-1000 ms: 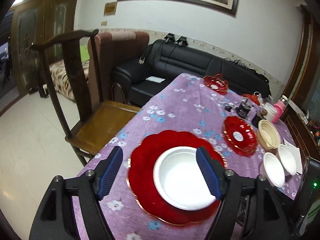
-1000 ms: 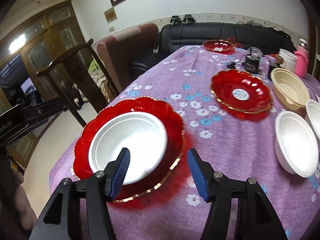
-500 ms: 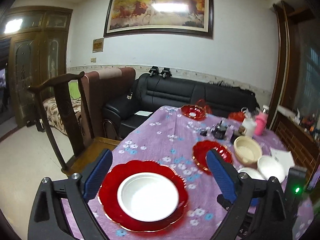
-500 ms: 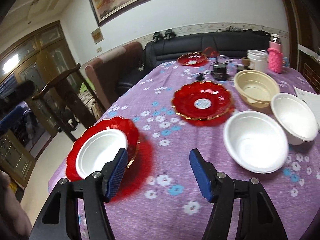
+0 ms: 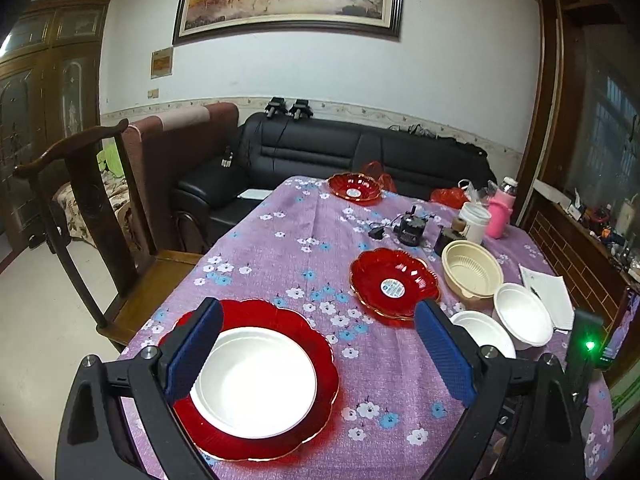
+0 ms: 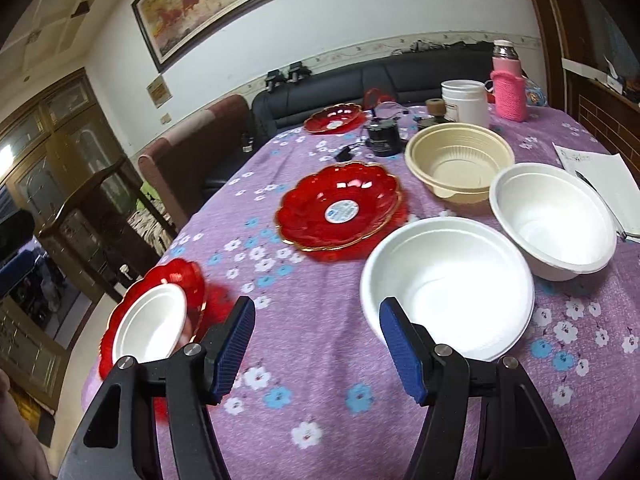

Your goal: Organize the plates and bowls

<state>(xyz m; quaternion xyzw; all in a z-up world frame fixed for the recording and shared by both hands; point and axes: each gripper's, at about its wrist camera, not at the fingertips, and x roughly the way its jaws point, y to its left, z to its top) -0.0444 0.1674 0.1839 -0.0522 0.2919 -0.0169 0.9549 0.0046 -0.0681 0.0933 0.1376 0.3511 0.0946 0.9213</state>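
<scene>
A white bowl [image 5: 256, 376] sits in a big red scalloped plate [image 5: 320, 344] at the table's near left; both also show in the right wrist view, the bowl [image 6: 148, 324] and the plate [image 6: 188, 280]. A second red plate [image 5: 394, 284] [image 6: 340, 204] lies mid-table, a third [image 5: 354, 186] [image 6: 332, 116] at the far end. Two empty white bowls [image 6: 448, 284] [image 6: 552, 216] and a beige bowl [image 6: 460, 160] stand to the right. My left gripper [image 5: 320, 356] is open above the bowl and plate. My right gripper [image 6: 316, 344] is open, just left of the nearer white bowl.
The table has a purple flowered cloth [image 5: 296, 248]. A white tub [image 6: 466, 100], a pink-sleeved bottle [image 6: 508, 84], a small black device [image 6: 384, 132] and papers [image 6: 600, 176] lie at the far right. A wooden chair [image 5: 100, 220] stands left of the table, a black sofa [image 5: 360, 152] behind it.
Both grippers have pulled back from the white bowl in the big red plate. The left gripper has opened wider. The right gripper has swung right, toward the empty white bowls.
</scene>
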